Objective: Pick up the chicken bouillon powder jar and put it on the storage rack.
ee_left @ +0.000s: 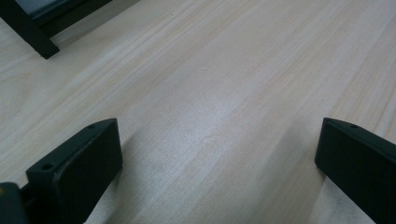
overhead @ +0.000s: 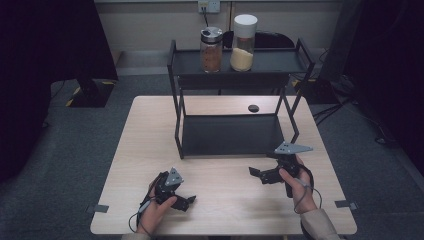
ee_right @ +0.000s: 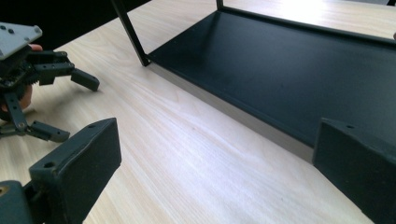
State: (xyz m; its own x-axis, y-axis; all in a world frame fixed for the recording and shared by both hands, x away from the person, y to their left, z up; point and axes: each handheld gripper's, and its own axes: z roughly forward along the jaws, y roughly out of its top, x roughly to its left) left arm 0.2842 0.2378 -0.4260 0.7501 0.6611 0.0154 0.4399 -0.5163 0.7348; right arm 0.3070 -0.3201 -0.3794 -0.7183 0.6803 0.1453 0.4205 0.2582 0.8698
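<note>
1. L gripper [overhead: 186, 199]: jaws spread wide, grasping nothing, over bare table [overhead: 225, 200] at 7 o'clock.
2. R gripper [overhead: 260, 174]: jaws also wide apart, nothing between, at 5 o'clock.
3. Black rack [overhead: 230, 135] at 12 from both; R gripper just beside its front edge.
4. Two jars [overhead: 211, 50] on rack's top shelf.

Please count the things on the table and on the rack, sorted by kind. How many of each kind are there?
Jars: 2, one with brown filling and one with yellow filling, on the top shelf
Racks: 1
Grippers: 2, left gripper, right gripper
Total: 5
</note>
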